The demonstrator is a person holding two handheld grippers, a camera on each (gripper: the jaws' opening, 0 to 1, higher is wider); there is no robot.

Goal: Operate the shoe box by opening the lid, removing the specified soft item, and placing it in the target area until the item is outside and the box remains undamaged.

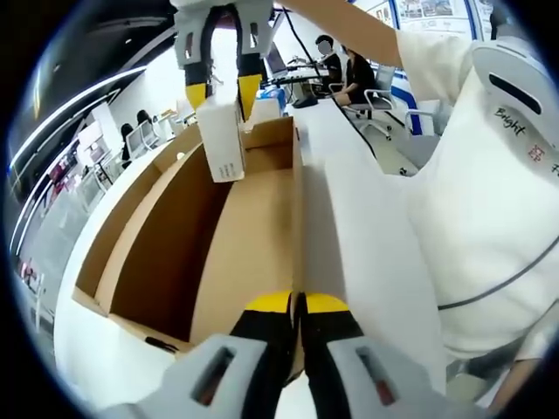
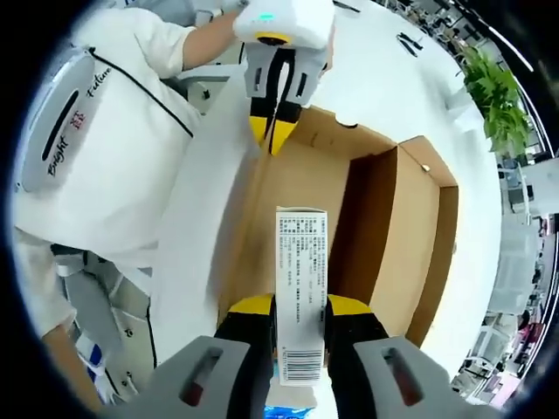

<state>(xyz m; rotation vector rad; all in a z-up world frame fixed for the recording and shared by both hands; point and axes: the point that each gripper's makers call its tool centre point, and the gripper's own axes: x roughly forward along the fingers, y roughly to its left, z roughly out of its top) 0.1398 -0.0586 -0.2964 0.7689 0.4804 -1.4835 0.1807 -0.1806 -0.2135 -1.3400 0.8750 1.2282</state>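
Note:
An open shoe box (image 1: 166, 236), brown inside and white outside, lies on a white table. Its white lid (image 1: 349, 209) hangs open along the near long side. My left gripper (image 1: 297, 304) is shut on the edge where wall and lid meet. At the box's far end my right gripper (image 1: 223, 92) is shut on a white printed pack (image 1: 223, 144), held above the box floor. In the right gripper view the pack (image 2: 301, 279) stands between my right gripper's (image 2: 301, 310) jaws. Beyond it, the left gripper (image 2: 273, 131) pinches the box (image 2: 384, 227) edge beside the lid (image 2: 214, 201).
A person in a white shirt (image 1: 472, 201) stands close against the lid side. White table (image 2: 384, 78) surrounds the box. People sit at desks (image 1: 345, 74) in the background. A green plant (image 2: 493, 92) stands beyond the table.

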